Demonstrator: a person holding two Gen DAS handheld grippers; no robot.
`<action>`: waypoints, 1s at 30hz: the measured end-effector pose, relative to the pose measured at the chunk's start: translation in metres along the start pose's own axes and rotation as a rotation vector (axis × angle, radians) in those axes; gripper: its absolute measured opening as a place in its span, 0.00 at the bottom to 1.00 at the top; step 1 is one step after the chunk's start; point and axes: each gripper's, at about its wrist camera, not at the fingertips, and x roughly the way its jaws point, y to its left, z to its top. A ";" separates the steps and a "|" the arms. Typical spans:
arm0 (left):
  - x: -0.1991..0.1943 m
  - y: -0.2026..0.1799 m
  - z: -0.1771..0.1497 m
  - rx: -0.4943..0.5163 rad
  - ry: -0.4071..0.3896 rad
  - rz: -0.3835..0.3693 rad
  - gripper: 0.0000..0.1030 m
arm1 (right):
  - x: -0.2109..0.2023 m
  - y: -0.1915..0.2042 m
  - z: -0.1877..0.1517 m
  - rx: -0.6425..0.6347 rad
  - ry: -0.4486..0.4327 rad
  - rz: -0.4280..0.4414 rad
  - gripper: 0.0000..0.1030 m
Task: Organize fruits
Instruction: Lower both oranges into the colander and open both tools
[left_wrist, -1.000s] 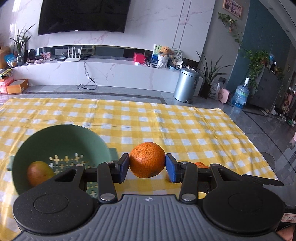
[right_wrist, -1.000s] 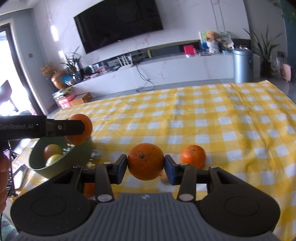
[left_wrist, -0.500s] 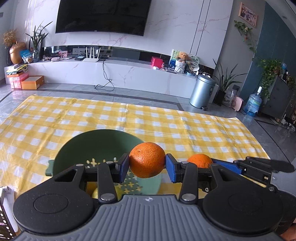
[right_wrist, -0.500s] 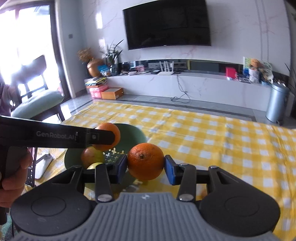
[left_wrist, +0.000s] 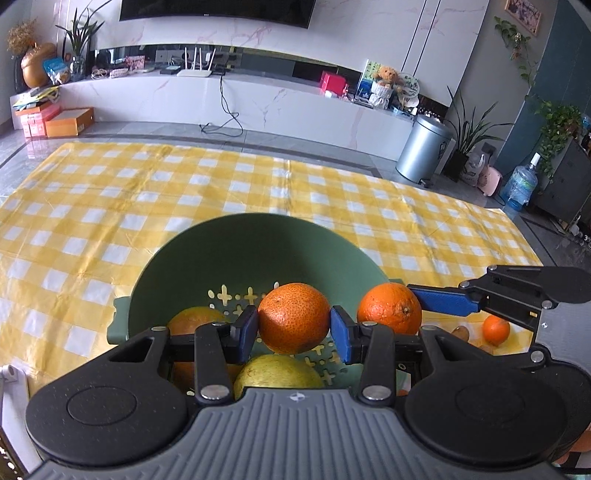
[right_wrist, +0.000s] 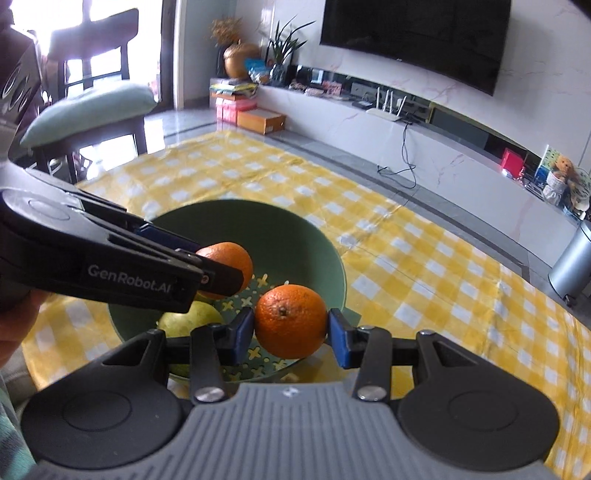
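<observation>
Now the left gripper (left_wrist: 294, 329) is clamping a mandarin (left_wrist: 293, 317) partway-closed, a pear (left_wrist: 277, 371) lying just below its jaws; the right gripper (right_wrist: 291, 334) is pinching an orange (right_wrist: 290, 320) over the near rim of the green colander (left_wrist: 258, 240). Both should be lowering before releasing, one after the other.

In front of me a white marble-veined wall (left_wrist: 369, 40) carried a wide black wall-mounted television (right_wrist: 413, 40). Below it ran a long white marble media bench (left_wrist: 258, 107), with a white router (left_wrist: 194, 72), a red box (left_wrist: 332, 82) and a small brown teddy bear (left_wrist: 386, 75) on top. A brushed-steel pedal bin (left_wrist: 423, 149) stood on the glossy grey tiled floor (left_wrist: 122, 129), beside a leafy potted plant (left_wrist: 469, 140). An orange cardboard box (left_wrist: 70, 122) lay on the floor to the left. Bright daylight came through a window behind a dark wooden chair with a pale green cushion (right_wrist: 92, 107).
</observation>
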 end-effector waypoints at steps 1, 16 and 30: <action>0.002 0.001 0.000 -0.001 0.003 -0.002 0.46 | 0.004 0.000 0.001 -0.010 0.008 0.001 0.40; 0.025 0.009 -0.002 0.012 0.045 0.001 0.47 | 0.048 0.003 0.014 -0.145 0.108 0.005 0.40; 0.030 0.008 -0.007 0.017 0.061 -0.012 0.47 | 0.055 0.014 0.011 -0.212 0.154 0.022 0.40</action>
